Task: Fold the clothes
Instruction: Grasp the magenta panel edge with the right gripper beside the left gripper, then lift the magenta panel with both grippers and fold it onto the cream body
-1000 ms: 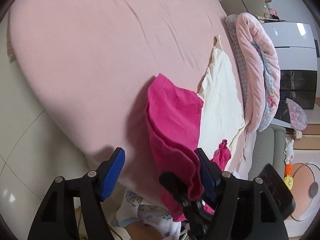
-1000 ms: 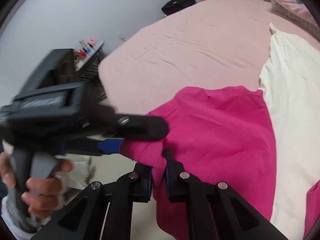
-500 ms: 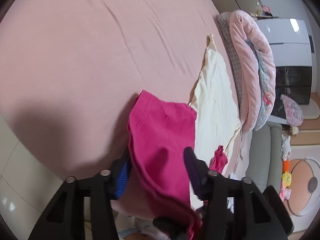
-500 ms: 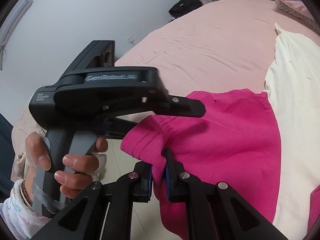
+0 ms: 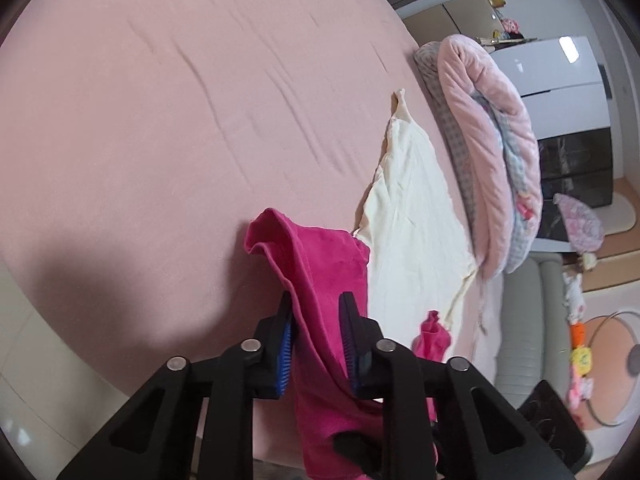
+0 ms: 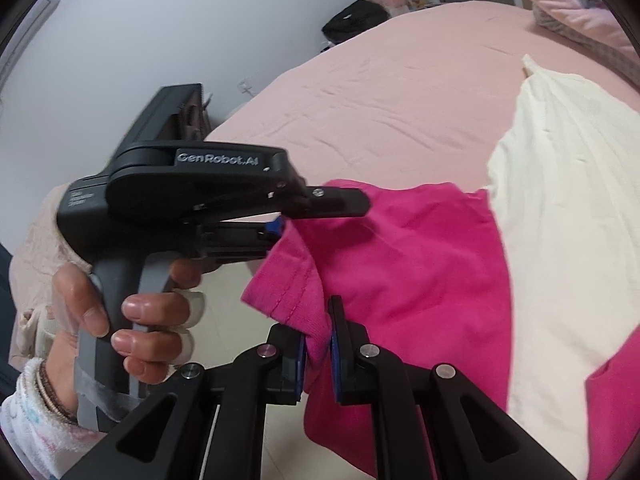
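At bed edge [image 5: 120, 140]: both tongs, L [image 5: 316, 344] & R [image 6: 320, 344], clamped on pink garment [image 6: 420, 260], long axis running toward pillows.

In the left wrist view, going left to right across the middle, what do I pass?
Bare pink bed sheet → magenta garment held between the left hand-held gripper → cream garment → rolled pink quilt → white cabinet.

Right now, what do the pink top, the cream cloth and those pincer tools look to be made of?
Pink top: soft matte knit, probably cotton jersey; stitched hem, limp drape. Cream cloth: thin matte woven fabric, finely creased. Left gripper and right gripper: rigid black plastic, seemingly, with metal pins and ridged blue pads, perhaps rubber.
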`<state>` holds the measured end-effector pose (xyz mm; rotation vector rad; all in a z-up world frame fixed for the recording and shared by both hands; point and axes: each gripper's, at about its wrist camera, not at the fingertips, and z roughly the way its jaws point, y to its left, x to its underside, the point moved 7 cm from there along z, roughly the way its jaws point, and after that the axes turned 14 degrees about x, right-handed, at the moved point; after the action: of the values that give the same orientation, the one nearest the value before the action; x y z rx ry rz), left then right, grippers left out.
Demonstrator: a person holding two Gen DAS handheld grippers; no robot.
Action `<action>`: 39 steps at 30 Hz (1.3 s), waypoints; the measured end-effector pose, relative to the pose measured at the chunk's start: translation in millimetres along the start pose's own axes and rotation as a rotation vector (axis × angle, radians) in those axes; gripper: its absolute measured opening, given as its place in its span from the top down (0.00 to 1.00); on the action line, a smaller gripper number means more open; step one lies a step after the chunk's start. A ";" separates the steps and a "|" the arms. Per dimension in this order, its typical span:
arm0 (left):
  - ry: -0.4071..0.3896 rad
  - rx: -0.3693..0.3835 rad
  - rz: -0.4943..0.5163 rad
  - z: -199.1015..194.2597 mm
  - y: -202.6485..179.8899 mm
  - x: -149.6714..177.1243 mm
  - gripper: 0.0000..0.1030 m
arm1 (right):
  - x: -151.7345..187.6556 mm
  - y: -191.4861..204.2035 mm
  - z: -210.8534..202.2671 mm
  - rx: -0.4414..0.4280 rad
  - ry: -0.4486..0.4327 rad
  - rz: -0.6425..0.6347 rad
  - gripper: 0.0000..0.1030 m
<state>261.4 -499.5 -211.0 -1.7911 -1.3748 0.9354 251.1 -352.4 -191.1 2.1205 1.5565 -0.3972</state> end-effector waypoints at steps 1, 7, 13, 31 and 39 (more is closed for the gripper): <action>-0.001 -0.003 0.018 0.5 -3.0 0.4 0.84 | 0.3 -4.1 -1.8 0.020 -0.002 0.003 0.92; 0.005 -0.014 0.081 10.2 -21.8 5.3 0.86 | -6.0 -29.1 -9.8 0.096 -0.023 0.038 0.92; 0.012 -0.041 0.138 20.6 -45.3 11.8 0.86 | -13.1 -31.7 -20.2 0.107 -0.060 0.066 0.92; 0.095 -0.200 0.316 86.9 -110.3 49.9 0.86 | 1.8 -101.6 -58.9 0.139 -0.110 0.201 0.92; 0.135 -0.298 0.398 114.2 -123.7 64.6 0.86 | 14.4 -127.3 -64.4 0.205 -0.099 0.247 0.92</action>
<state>115.7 -400.6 -172.3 -2.3686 -1.1381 0.8169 131.8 -275.7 -169.8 2.3746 1.2248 -0.5859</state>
